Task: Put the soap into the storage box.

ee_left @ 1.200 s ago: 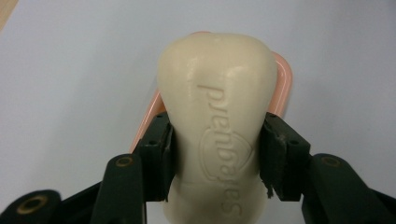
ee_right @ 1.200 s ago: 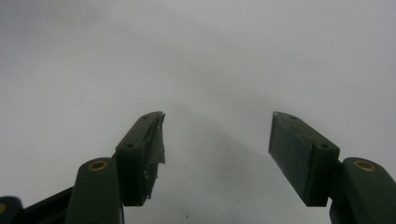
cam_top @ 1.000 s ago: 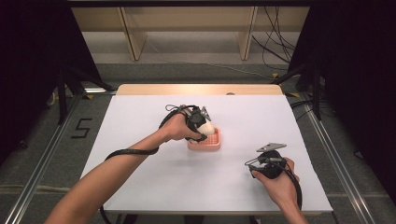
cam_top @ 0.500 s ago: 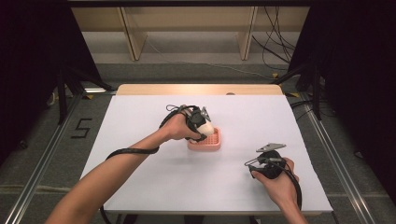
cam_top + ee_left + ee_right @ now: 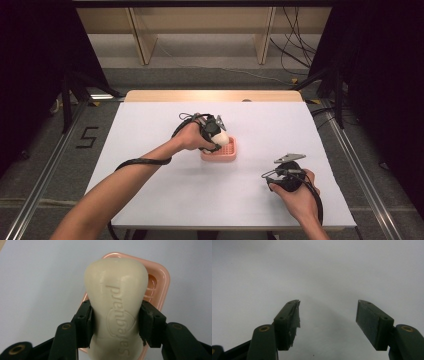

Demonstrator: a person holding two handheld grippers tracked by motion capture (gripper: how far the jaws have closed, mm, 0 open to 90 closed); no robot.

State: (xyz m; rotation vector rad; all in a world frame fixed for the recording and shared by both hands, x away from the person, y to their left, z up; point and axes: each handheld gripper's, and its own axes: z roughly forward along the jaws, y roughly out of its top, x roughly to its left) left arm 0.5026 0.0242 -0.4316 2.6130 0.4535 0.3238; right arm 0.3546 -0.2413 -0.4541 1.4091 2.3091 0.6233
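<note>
smooth waisted cream soap bar (image 5: 116, 312), ribbed pink dish (image 5: 160, 285)

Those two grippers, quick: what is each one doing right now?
Left gripper: shut on the soap bar, over the pink soap dish.
Right gripper: open, holding nothing.

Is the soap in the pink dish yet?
Not seated: the cream soap bar is clamped in the left hand-held gripper over the pink plastic dish; contact hidden.
</note>
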